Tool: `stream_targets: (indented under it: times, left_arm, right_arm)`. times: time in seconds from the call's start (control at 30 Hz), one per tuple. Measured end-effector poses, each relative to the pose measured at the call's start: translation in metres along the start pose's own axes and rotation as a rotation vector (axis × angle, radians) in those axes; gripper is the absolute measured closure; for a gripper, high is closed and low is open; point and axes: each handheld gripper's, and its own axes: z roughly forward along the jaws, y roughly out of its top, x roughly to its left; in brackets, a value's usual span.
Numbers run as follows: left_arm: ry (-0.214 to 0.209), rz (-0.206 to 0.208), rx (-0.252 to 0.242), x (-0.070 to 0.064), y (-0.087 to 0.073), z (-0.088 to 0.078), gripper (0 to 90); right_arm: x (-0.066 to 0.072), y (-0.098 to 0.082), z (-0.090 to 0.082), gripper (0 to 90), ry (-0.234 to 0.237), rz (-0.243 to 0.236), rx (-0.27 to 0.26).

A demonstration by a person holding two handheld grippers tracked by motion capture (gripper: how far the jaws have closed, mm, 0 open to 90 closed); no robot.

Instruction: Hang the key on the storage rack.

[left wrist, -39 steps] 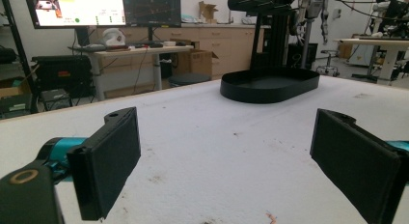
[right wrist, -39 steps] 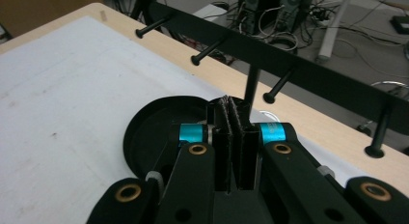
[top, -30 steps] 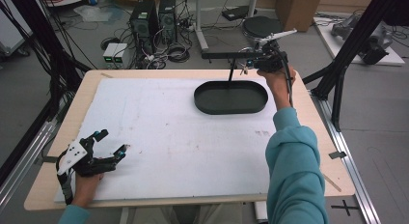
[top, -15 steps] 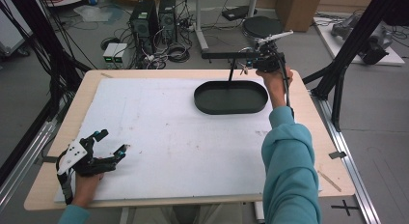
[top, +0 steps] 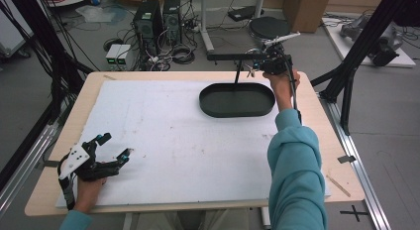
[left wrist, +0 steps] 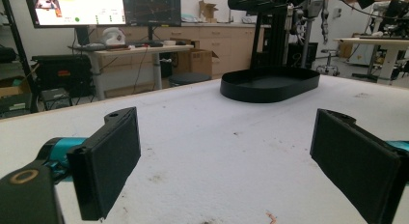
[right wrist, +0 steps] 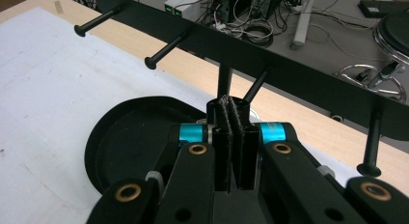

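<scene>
From above, the left gripper [top: 113, 146] rests low at the near left corner of the white foam-covered wooden table [top: 163, 136], its jaws spread wide with nothing between them. The right gripper [top: 267, 61] is held up past the far edge of the shallow black oval tray [top: 236, 99], next to a black horizontal bar [top: 233, 55] on a thin post.

The right gripper view adds what the overhead shot loses: that gripper [right wrist: 235, 142] has its jaws pressed flat together, empty, and the black bar [right wrist: 270, 74] carries a row of round-tipped black pegs [right wrist: 164, 51] pointing toward the camera. The post drops behind the closed jaws, so where it meets the tray [right wrist: 120, 137] is hidden.

The left gripper view looks level across the speckled, slightly stained white surface [left wrist: 217, 151] to the tray [left wrist: 270, 84] well off.

Beyond the table stand computer towers [top: 157, 17], tangled cables on a grey floor, and in the left gripper view a lit monitor [left wrist: 77, 7] over a desk.
</scene>
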Motion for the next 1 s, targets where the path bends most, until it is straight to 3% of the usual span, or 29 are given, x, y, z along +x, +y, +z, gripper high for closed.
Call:
stream_targets:
  times: [1.0]
  left_arm:
    - [-0.002,-0.001,0.002,-0.0001,0.0002,0.0004,10.9]
  right_arm:
    - [-0.008,-0.0022,0.0051,88.4,-0.019,0.004,-0.017]
